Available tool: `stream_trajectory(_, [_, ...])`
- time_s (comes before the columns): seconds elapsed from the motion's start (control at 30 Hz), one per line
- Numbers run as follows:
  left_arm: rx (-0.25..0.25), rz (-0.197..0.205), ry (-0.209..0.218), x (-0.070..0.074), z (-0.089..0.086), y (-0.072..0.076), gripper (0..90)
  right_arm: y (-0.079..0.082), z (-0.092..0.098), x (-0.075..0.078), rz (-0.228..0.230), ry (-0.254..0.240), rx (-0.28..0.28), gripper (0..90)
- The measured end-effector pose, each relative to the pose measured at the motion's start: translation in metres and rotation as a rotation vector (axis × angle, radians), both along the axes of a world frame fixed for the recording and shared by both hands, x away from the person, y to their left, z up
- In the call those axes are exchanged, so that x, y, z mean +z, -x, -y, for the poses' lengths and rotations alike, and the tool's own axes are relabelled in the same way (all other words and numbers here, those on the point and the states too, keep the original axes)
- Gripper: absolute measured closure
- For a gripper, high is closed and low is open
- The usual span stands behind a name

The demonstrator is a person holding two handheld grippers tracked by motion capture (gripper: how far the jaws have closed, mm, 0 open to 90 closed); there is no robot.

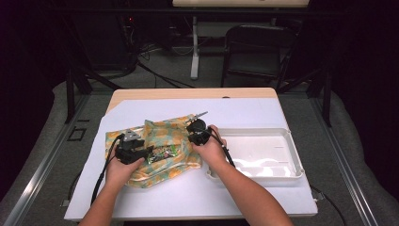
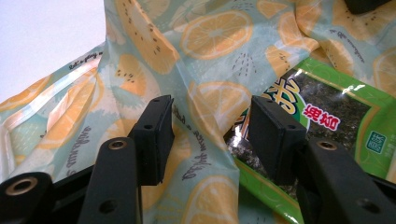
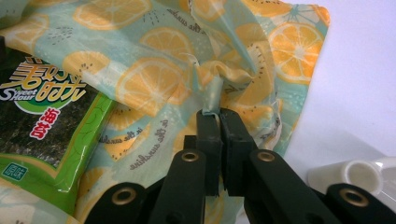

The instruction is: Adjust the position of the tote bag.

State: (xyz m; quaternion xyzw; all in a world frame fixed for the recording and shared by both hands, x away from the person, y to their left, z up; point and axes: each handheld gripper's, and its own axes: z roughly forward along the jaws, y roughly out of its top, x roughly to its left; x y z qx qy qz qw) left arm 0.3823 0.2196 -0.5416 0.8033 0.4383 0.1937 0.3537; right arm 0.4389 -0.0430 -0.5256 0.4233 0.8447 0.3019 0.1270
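Black left hand-held gripper (image 2: 208, 140) spread wide, straddling bag (image 2: 205, 60) fold beside packet (image 2: 322, 116). Right hand-held gripper (image 3: 219, 140) pinching bag edge. Packet half inside; insertion seems unfinished. Tray (image 1: 291, 155) beyond on bench (image 1: 197, 93).

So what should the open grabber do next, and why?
Probably close the left gripper on the fruit-print bag's edge between its jaws. The right gripper already pinches another fold, and the green seaweed packet sits half inside, so a second grip would likely hold the bag open.

Right of the bag (image 1: 155, 150), passage is blocked by the white tray (image 1: 294, 162); bare sheet (image 1: 244, 110) is left beyond it.
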Motion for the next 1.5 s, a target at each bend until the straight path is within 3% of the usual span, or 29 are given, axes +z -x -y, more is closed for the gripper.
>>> stream_trajectory(0.23, [-0.004,0.003,-0.037,-0.003,0.003,-0.001,53.5,0.001,0.000,-0.001,-0.001,-0.009,-0.001,85.9])
stream_trajectory(0.67, [-0.045,0.027,-0.110,-0.004,0.007,0.000,82.1,0.005,0.001,0.004,0.009,-0.022,0.004,83.9])
stream_trajectory(0.87, [-0.048,0.022,-0.091,-0.004,0.007,-0.001,88.5,0.008,0.002,0.005,0.016,-0.036,-0.006,83.1])
stream_trajectory(1.1, [-0.045,0.024,-0.062,0.003,0.003,-0.001,89.9,0.011,0.005,0.009,0.031,-0.054,0.005,79.7])
stream_trajectory(1.13, [-0.035,0.039,-0.039,0.005,0.002,-0.001,89.9,0.013,0.006,0.011,0.036,-0.062,0.006,78.7])
stream_trajectory(1.43, [-0.015,0.090,0.007,0.019,-0.002,-0.001,90.0,0.026,0.007,0.025,0.083,-0.107,0.020,76.1])
stream_trajectory(1.5, [-0.013,0.095,0.016,0.021,-0.003,-0.002,90.0,0.028,0.007,0.028,0.084,-0.094,0.032,75.3])
